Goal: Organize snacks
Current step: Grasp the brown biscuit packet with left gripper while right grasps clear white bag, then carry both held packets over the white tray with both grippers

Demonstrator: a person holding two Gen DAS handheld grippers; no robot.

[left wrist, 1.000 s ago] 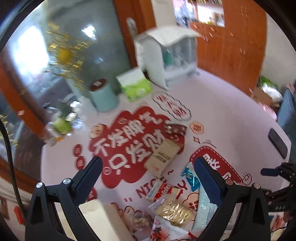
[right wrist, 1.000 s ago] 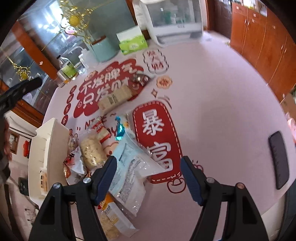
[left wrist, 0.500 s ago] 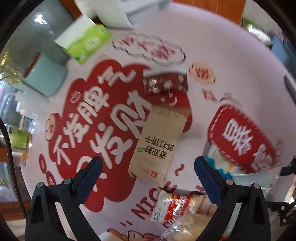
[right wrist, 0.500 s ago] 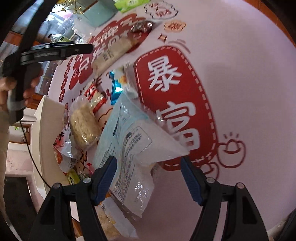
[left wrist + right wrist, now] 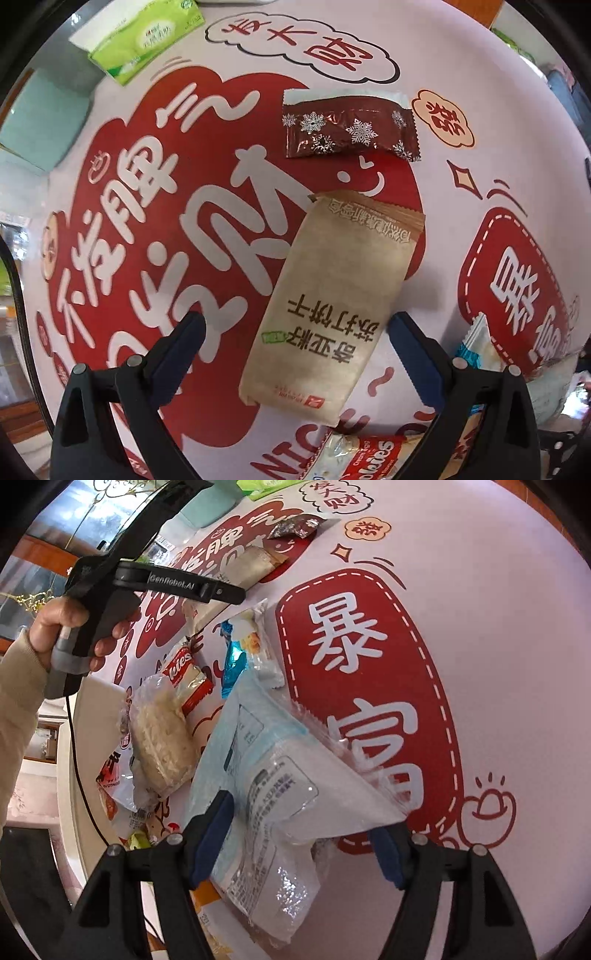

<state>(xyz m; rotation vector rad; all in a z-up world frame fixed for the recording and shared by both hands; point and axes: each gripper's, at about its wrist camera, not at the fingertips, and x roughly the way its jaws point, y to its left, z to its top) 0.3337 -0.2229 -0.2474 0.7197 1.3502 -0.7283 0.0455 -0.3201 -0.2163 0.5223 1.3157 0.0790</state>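
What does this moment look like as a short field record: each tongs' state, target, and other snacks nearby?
left tongs: open, straddling the near end of the brown packet
right tongs: open, around the pale blue bag
beyond the brown packet: dark red snowflake wrapper
surface: printed tablecloth
also present: green tissue pack

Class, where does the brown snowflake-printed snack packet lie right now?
In the left wrist view, the snowflake packet lies flat on the tablecloth, just beyond the tan cracker pack.
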